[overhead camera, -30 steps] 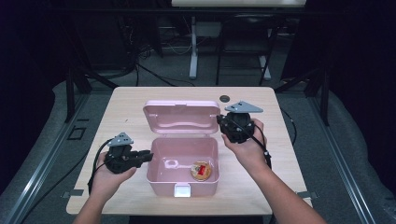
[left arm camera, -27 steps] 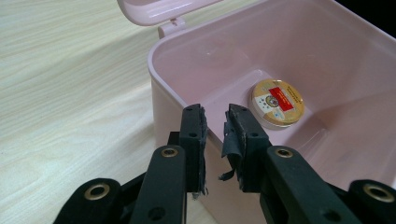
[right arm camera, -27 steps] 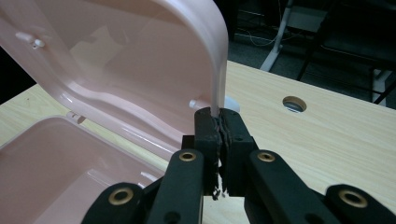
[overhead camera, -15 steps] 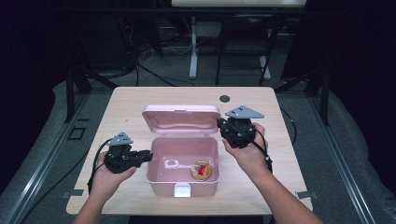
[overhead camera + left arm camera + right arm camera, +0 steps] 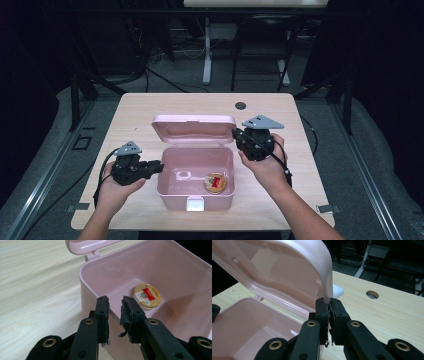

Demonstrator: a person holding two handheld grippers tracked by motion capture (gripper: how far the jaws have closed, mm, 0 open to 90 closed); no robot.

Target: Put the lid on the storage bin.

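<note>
A pink plastic box (image 5: pixel 170 192) stands open at the table's near middle, its hinged lid (image 5: pixel 194 129) raised behind it. A round gold token with a red label (image 5: pixel 215 182) lies on the box floor, also visible as the token (image 5: pixel 146 295). My left gripper (image 5: pixel 160 167) is at the box's left wall (image 5: pixel 83 282); its jaws (image 5: pixel 115 302) have just been opening and straddle the rim with a gap showing. My right gripper (image 5: pixel 236 134) is shut on the lid's right edge (image 5: pixel 325 277), its jaws (image 5: pixel 329 303) pinching the plastic.
The light wooden table (image 5: pixel 140 110) has a round cable hole (image 5: pixel 240 105) at the back right. A white latch (image 5: pixel 195 204) sits on the box's front wall. Black cables trail from both grippers. Dark floor and table legs lie beyond the far edge.
My right gripper has drifted slightly toward the near side with the lid's edge in it, tipping the lid a little forward. The left hand has stayed put.
</note>
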